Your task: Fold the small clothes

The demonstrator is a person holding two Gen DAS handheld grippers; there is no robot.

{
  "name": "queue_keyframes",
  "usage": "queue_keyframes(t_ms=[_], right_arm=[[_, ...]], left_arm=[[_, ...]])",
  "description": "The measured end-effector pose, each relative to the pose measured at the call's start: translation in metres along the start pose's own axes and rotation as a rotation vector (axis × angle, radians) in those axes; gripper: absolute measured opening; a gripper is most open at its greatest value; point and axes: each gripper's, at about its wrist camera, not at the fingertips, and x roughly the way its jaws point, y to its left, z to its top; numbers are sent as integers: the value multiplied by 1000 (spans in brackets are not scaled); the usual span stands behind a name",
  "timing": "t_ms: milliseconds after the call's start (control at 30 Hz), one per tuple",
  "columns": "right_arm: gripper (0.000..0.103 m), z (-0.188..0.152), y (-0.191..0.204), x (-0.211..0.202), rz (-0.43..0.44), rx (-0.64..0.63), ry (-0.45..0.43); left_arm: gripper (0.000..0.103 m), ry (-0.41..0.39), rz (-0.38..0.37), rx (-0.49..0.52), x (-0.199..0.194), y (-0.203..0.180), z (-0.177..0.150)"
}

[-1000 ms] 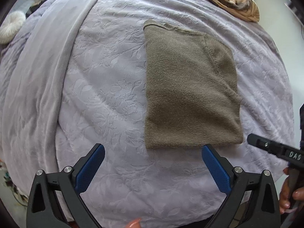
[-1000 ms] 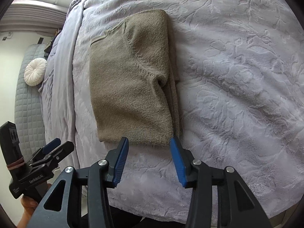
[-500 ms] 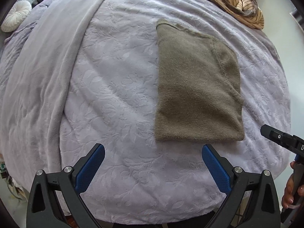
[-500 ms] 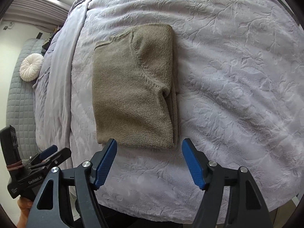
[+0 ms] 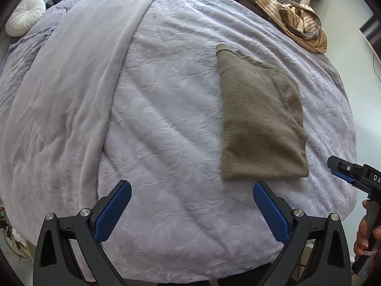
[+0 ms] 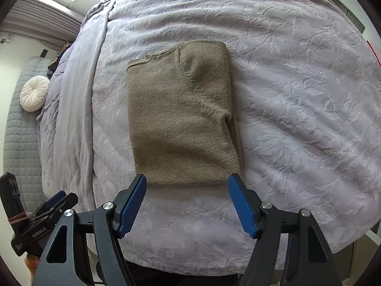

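An olive-brown knitted sweater (image 5: 259, 121) lies folded into a flat rectangle on the lavender bedspread (image 5: 171, 124). It also shows in the right wrist view (image 6: 181, 116), with layered fold edges along its right side. My left gripper (image 5: 190, 188) is open and empty, above the bedspread, near and left of the sweater's near edge. My right gripper (image 6: 188, 183) is open and empty, its blue pads (image 6: 133, 202) just short of the sweater's near edge. Each gripper shows at the edge of the other's view.
A pile of striped and dark clothes (image 5: 293, 16) lies at the far end of the bed. A smooth lilac blanket (image 5: 78, 90) runs along the left. A round white cushion (image 5: 25, 15) sits beyond it on a grey quilted surface (image 6: 21, 138). The bed's near edge is below the grippers.
Both grippers have pulled back from the sweater, which now looks smaller and farther. The right gripper's jaws have opened wider. The sweater has not moved.
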Motion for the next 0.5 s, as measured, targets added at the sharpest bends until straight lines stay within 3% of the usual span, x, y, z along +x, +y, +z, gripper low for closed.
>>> queue_keyframes(t_ms=[133, 333, 500], right_arm=[[74, -13, 16, 7, 0, 17, -4], [74, -35, 33, 16, -16, 32, -21], [74, -42, 30, 17, -10, 59, -29]], left_arm=[[102, 8, 4, 8, 7, 20, -10], [102, 83, -6, 36, 29, 47, -28], [102, 62, 4, 16, 18, 56, -29]])
